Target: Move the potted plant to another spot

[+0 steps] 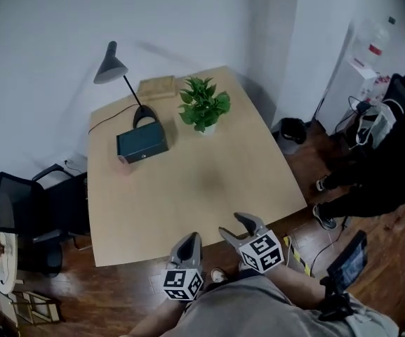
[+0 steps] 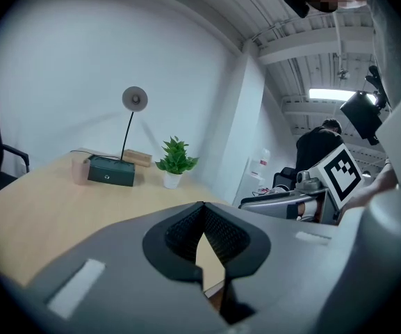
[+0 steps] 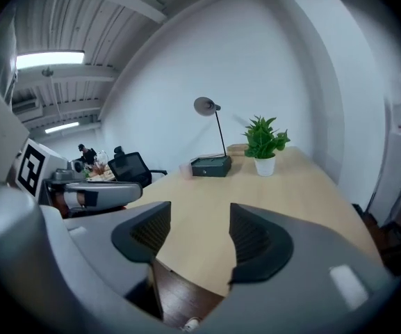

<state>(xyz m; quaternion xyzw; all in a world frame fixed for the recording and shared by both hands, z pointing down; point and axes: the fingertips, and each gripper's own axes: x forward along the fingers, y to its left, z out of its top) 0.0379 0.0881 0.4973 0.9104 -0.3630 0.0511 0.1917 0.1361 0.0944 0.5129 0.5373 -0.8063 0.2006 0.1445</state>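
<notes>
The potted plant (image 1: 203, 107) stood upright in its white pot at the far end of the worktop (image 1: 202, 188), close to the wall. A pale wooden block (image 1: 157, 86) lay just beside it on the left. A dark green box (image 1: 142, 144) sat further left and a little nearer. A desk lamp (image 1: 111, 67) rose from a base just behind the box, its shade tipped over the far left corner. Both tongs were at the worktop's near edge, well apart from the plant and pointed toward it. The left tongs (image 1: 188, 241) had their tips pressed together with nothing between them, which showed plainly in the left gripper view (image 2: 203, 207). The right tongs (image 1: 241, 225) stood apart and empty, with only bare worktop visible through the gap (image 3: 200, 221). Each gripper view showed the plant small and distant (image 2: 176, 160) (image 3: 265, 145). A black office chair (image 1: 27, 209) stood off the worktop's left side. A person in dark clothing (image 1: 392, 160) was at the right.
</notes>
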